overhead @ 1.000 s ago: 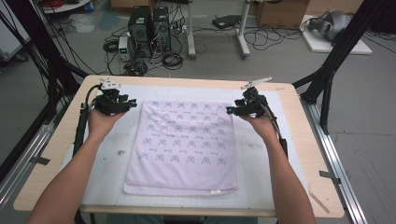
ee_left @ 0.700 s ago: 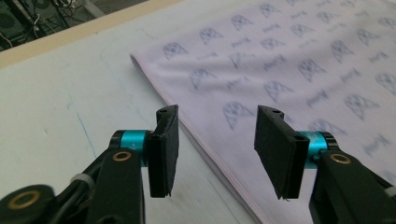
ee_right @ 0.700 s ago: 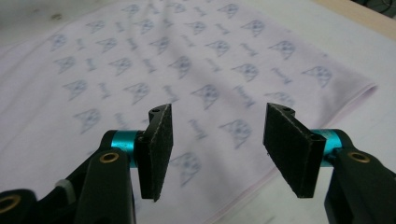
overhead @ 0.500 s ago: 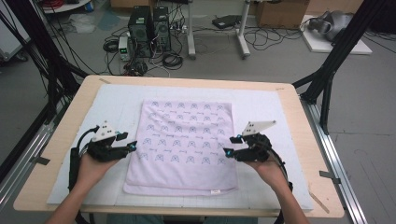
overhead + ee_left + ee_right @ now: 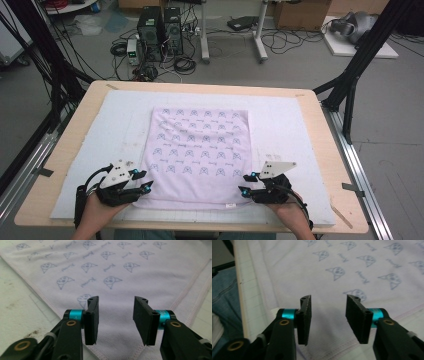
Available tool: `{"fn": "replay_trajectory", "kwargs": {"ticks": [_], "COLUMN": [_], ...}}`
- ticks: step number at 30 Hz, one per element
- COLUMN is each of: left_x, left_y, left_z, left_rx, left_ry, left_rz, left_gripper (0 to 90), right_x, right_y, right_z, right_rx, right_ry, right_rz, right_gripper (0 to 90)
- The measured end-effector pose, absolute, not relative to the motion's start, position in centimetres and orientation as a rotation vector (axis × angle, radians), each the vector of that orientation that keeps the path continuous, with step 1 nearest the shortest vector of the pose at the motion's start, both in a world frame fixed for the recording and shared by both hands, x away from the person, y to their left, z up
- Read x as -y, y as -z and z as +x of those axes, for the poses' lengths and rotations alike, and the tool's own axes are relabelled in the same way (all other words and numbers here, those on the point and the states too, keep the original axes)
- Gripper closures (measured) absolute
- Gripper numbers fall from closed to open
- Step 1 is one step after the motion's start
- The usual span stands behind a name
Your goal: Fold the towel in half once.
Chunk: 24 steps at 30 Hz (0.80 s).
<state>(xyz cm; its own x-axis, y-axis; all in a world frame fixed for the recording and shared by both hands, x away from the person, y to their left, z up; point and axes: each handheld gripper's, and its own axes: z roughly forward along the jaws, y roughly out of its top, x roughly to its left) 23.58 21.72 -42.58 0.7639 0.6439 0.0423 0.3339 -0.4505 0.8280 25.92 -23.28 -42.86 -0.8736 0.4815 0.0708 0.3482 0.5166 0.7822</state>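
Flat on white mat, printed cloth, left tongs and right tongs closing, still apart

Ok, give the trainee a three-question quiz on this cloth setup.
1. True or false: the cloth lies flat on the white mat.
2. Which cloth corners do the left gripper and right gripper sit at? A) far B) near C) both on one side
3. Fill in: both grippers' jaws stand ____, with nothing pinched between them.

Key: 1 true; 2 B; 3 open.
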Motion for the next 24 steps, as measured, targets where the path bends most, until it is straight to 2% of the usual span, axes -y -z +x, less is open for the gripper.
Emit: {"fn": "replay_trajectory", "kwargs": {"ticks": [3, 7, 9, 12, 15, 24], "left_x": [-22.0, -22.4, -22.6, -22.6, -22.4, -22.7], "left_y": [43.3, 44.2, 44.5, 44.7, 44.7, 43.7], "left_z": [23.5, 23.4, 23.3, 23.1, 23.1, 22.8], "left_rx": [-0.732, -0.762, -0.772, -0.763, -0.772, -0.768], "left_ry": [-0.407, -0.355, -0.357, -0.366, -0.369, -0.371], "left_rz": [2.090, 2.121, 2.124, 2.125, 2.117, 2.101], "left_gripper": [67.1, 68.1, 68.1, 81.9, 87.5, 89.7], "right_x": [23.0, 22.7, 22.8, 22.8, 22.6, 22.7], "right_y": [43.7, 44.5, 44.6, 44.7, 44.5, 43.5], "right_z": [25.6, 25.3, 25.3, 25.3, 25.4, 25.6], "right_rx": [-2.637, -2.667, -2.655, -2.648, -2.666, -2.664], "right_ry": [-1.269, -1.221, -1.230, -1.226, -1.220, -1.241], "right_rz": [0.708, 0.691, 0.694, 0.690, 0.683, 0.669], "right_gripper": [60.4, 63.6, 68.8, 79.5, 86.5, 88.1]}}
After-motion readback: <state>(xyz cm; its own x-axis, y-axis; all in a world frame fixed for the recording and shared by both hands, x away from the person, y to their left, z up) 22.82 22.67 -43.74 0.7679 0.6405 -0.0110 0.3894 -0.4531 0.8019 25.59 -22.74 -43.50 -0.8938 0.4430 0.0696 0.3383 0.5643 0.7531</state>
